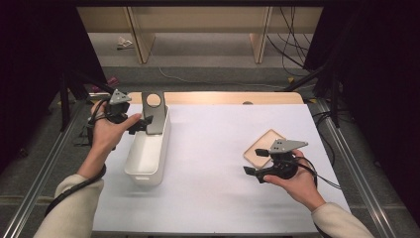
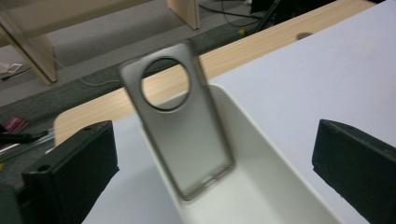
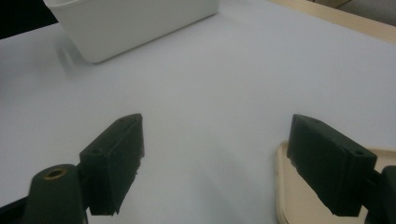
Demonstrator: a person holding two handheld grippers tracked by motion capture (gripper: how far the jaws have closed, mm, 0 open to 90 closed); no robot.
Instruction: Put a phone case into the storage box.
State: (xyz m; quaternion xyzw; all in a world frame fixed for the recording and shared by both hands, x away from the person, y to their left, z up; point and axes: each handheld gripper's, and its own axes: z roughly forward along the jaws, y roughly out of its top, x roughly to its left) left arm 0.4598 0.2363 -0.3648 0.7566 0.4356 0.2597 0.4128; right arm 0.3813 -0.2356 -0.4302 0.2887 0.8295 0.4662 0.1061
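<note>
A grey phone case (image 1: 153,113) with a round camera hole stands upright at the far end of a white bin (image 1: 148,161). In the left gripper view the case (image 2: 180,121) is slightly blurred, with its lower end inside the bin (image 2: 266,158). My left gripper (image 1: 142,124) is at the bin's far left rim, just short of the case. Its jaws (image 2: 212,175) stand wide apart and neither pad touches the case. My right gripper (image 1: 254,162) hovers open over the white mat at the right, with nothing between its jaws (image 3: 229,168).
A shallow tan tray (image 1: 267,143) lies just behind the right gripper, its corner under the right jaw (image 3: 299,205). The bin's near end (image 3: 135,23) is across the mat from it. A white mat (image 1: 218,148) covers the wooden table; cables lie on the floor beyond.
</note>
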